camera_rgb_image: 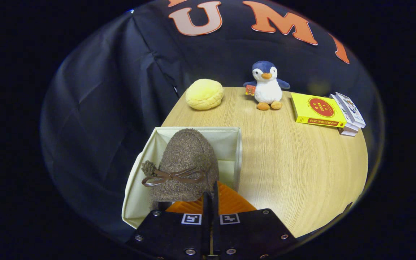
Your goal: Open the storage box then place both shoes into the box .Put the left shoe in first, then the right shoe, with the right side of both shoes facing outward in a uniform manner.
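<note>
Claw [211,202] fingers are seen drawn together with almost no gap, pinching the heel edge of a brown fuzzy slipper-style shoe with a brown leather bow [184,164]. The shoe is held toe-away from the claw, over the open cream fabric storage box [229,139], with its toe reaching toward the box's far wall. Whether the sole is resting on the box floor cannot be told. The box is positioned at the near left edge of the round light-wood counter [302,173].

Beyond the box, at the far edge of the counter, a yellow bun-shaped plush cushion [204,94] is located. To its right, a blue-and-white plush penguin [267,86] stands upright. Further right, a yellow book [317,110] is laid flat, just beside a small stack of white books [350,113].
</note>
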{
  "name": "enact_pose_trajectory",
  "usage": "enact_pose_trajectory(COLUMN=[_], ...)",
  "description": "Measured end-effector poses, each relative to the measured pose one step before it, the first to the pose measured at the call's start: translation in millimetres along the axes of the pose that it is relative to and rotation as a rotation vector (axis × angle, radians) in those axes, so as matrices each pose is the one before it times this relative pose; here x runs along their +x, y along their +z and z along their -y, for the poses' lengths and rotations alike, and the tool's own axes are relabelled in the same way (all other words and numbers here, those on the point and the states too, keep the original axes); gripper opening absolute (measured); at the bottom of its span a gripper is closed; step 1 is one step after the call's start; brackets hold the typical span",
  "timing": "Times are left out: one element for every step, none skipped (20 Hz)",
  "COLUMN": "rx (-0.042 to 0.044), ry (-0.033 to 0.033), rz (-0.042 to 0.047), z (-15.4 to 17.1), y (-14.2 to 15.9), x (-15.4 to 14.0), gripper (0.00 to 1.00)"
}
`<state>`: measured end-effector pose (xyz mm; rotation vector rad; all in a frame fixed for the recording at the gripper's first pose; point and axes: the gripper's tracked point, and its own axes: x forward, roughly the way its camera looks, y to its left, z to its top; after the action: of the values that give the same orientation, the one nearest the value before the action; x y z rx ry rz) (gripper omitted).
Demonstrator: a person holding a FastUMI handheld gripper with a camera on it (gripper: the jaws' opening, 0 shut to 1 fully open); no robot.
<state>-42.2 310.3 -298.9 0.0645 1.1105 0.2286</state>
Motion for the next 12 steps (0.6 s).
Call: enact_pose_trajectory(rx=[-0.00985, -0.01162, -0.01071, -0.00586, -0.00053, 0.00771, 0.00564, 0.00462, 0.00245, -0.00336, -0.00210, 0.00091], ry=[-0.00754, -0.00852, -0.01364, -0.01664, -0.01634, -0.00183, 0.00874, 0.01507, 0.01457, -0.00275, 0.00526, 0.01207], rz=[-0.00761, -0.00365, -0.01033, -0.01110, -0.01461, -0.00805, -0.00604, -0.01356, -0.01076, -0.00524, 0.00400, 0.00051], z=[-1.03, -0.66, 1.16, 1.25, -0.27, -1.20, -2.47, -2.86, -3.41, 2.32, -0.14, 0.13], y=[-1.17, -1.05, -3.57, -3.06, -2.85, -1.58, -1.24, -1.52, -3.13, -1.18, 0.08, -1.31], x=[3.86, 3.63, 3.85, 2.90, 0.57, 0.10, 2.28, 0.04, -1.43, -3.02, -2.16, -4.00], gripper=[0.05, 0.05, 0.05, 0.06, 0.07, 0.09, 0.13, 0.16, 0.18, 0.19, 0.19, 0.20])
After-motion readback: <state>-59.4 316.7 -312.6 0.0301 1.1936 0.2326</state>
